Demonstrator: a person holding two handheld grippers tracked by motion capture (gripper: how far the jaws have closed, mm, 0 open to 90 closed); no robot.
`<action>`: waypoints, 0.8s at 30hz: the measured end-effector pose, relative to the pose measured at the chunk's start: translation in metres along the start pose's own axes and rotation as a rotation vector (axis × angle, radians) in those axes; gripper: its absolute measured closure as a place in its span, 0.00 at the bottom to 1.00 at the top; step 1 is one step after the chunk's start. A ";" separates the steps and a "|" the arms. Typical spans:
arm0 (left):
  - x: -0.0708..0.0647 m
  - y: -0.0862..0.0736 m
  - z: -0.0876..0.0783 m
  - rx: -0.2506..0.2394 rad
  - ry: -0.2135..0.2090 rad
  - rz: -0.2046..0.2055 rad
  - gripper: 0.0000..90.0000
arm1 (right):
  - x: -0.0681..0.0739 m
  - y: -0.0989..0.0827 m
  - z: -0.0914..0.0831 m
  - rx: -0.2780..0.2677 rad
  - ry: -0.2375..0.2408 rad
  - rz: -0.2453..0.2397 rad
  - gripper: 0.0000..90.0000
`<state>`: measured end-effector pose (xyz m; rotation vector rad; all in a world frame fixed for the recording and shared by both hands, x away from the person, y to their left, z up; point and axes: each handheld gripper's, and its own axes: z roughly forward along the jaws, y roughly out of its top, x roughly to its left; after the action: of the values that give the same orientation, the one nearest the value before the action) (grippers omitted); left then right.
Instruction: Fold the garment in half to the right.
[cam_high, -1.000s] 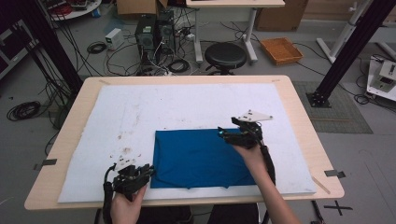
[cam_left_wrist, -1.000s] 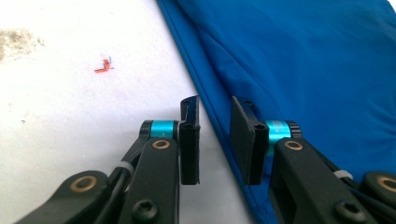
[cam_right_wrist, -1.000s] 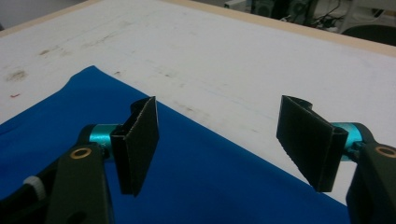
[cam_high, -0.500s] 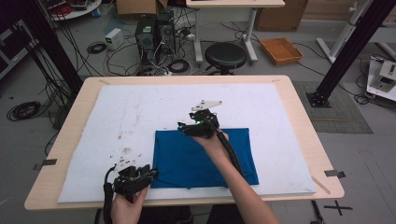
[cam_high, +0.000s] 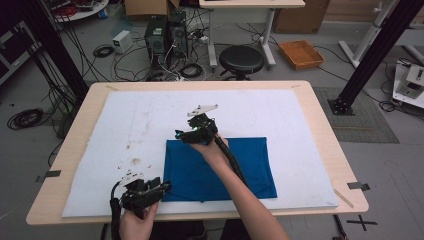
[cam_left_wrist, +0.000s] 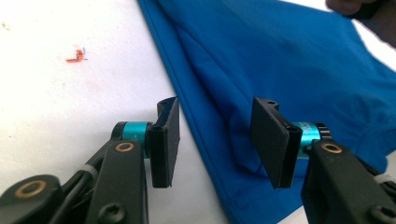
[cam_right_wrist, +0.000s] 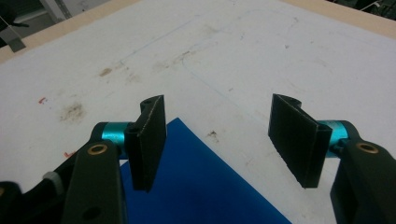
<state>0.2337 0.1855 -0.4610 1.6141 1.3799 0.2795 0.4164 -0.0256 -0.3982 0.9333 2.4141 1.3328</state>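
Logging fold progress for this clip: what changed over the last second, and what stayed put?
The right gripper swept from the blue cloth's far right corner across to its far left corner, jaws open over that corner. The left gripper kept its place at the near left edge; its jaws have just been opening, the hem between them unpressed. The cloth itself stayed flat.

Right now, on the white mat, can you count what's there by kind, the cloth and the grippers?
Blue cloth: 1, folded flat on the white mat.
Grippers: 2, the left gripper at the cloth's near left corner with jaws just opened, and the right gripper open over its far left corner.
Total: 3
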 end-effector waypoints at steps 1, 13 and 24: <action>0.001 0.000 0.000 -0.001 -0.005 -0.006 0.56 | 0.000 0.000 -0.001 0.003 0.000 0.005 0.41; -0.001 -0.001 0.000 -0.004 0.004 0.008 0.60 | 0.000 0.002 0.000 -0.007 -0.005 -0.008 0.47; -0.005 -0.002 0.004 -0.007 -0.004 0.012 0.60 | 0.004 0.002 0.017 0.013 0.006 -0.009 0.48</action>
<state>0.2334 0.1792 -0.4628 1.6167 1.3651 0.2879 0.4224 -0.0105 -0.4053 0.9214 2.4317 1.3198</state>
